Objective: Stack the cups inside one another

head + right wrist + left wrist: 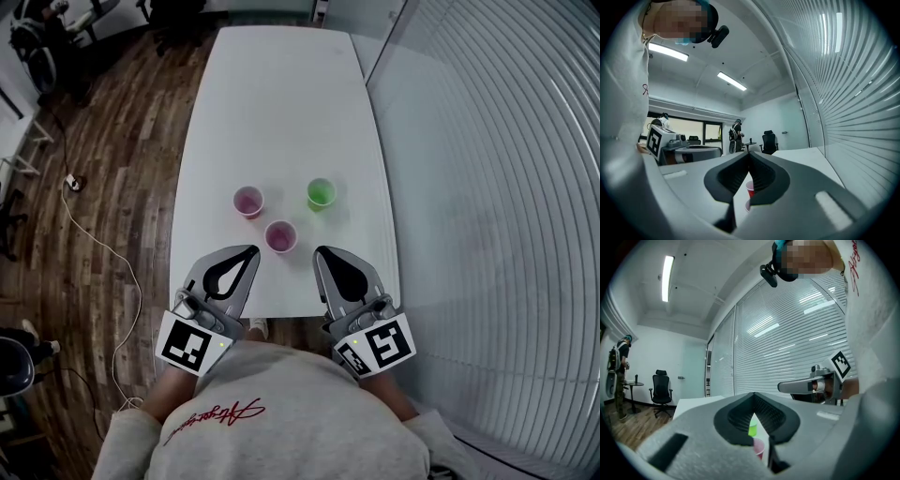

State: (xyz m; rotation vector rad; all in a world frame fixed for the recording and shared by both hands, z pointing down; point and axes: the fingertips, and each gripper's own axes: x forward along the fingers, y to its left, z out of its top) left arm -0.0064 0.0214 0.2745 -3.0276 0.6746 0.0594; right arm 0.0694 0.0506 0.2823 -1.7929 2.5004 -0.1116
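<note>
Three cups stand upright and apart on the white table (281,103): a pink cup (248,202) at the left, a second pink cup (280,236) nearer me, and a green cup (321,193) at the right. My left gripper (252,250) hovers over the table's near edge, just left of the nearer pink cup, jaws together and empty. My right gripper (321,251) is level with it on the other side, also shut and empty. In the left gripper view the green cup (753,429) and a pink cup (759,447) show through the jaw gap. The right gripper view shows both pink cups (750,189).
A wall of white blinds (506,187) runs close along the table's right side. Wood floor with a white cable (94,244) lies to the left. Office chairs (661,390) and standing people (736,137) are far off beyond the table.
</note>
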